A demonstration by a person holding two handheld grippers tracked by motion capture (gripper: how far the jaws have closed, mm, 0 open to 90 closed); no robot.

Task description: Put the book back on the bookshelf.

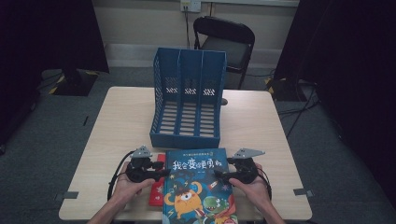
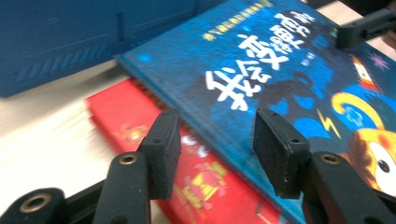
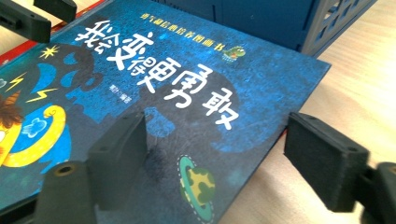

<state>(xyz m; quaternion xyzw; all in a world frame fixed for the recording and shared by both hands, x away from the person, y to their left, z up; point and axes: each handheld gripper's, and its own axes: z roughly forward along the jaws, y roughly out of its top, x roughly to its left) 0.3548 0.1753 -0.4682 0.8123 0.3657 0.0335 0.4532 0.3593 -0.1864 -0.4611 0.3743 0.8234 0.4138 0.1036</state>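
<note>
The blue picture book (image 1: 198, 186) lies flat at the table's near edge, atop a red book (image 1: 158, 190), its long axis running from the person toward the blue file rack (image 1: 187, 100), title end pointing at the rack. The left gripper (image 1: 161, 172) and right gripper (image 1: 219, 174), jaws spread, flank its two long edges, equally near. Each straddles an edge without pinching it.

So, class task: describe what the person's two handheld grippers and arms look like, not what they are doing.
Both the left gripper and the right gripper are black, each with two flat rectangular jaw pads on arms with round pivot holes. A grey three-cornered plate sits on top of each, and a black cable loops from each. The forearms are bare, with no sleeves in sight.
</note>
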